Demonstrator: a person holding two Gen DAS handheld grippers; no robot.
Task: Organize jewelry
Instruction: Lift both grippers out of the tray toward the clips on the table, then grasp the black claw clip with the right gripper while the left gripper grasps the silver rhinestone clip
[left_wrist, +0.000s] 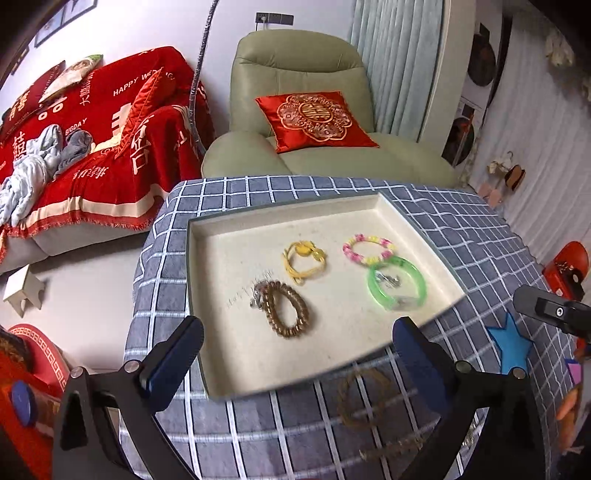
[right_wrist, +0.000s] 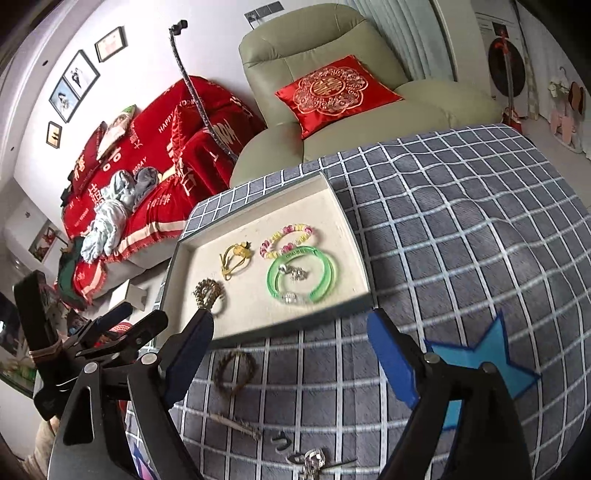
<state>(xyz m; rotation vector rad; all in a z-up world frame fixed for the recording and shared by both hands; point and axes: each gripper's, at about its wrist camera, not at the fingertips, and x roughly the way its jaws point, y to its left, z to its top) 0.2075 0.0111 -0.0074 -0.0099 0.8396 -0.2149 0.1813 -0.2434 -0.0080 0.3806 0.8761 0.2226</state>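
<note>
**On the checked cloth, two pieces still wait near the tray**

Near the tray (left_wrist: 221, 280), on the cloth (right_wrist: 461, 229), lie a brown bracelet (right_wrist: 235, 371), a thin chain (right_wrist: 236, 424) and a small silver cluster (right_wrist: 312, 459) at the very near edge.

Both of your grippers are empty. The left gripper (left_wrist: 297, 352) stands spread as wide as it goes. The right gripper (right_wrist: 291, 343) is open almost as wide.

Take the brown bracelet next, I'd judge. Come down over it with one finger inside the loop and one outside, so the pads close on the band, not the cloth. Lift clear of the tray's near wall before moving far.

Counted in the tray: four bracelets, namely one brown coil (left_wrist: 288, 308), one yellow cord (left_wrist: 304, 260), one pink-and-yellow beaded (left_wrist: 367, 249) and one green bangle (left_wrist: 397, 282), plus a small silver piece (left_wrist: 388, 278) inside the bangle. One blue star (right_wrist: 480, 369) lies on the cloth to the right.
</note>
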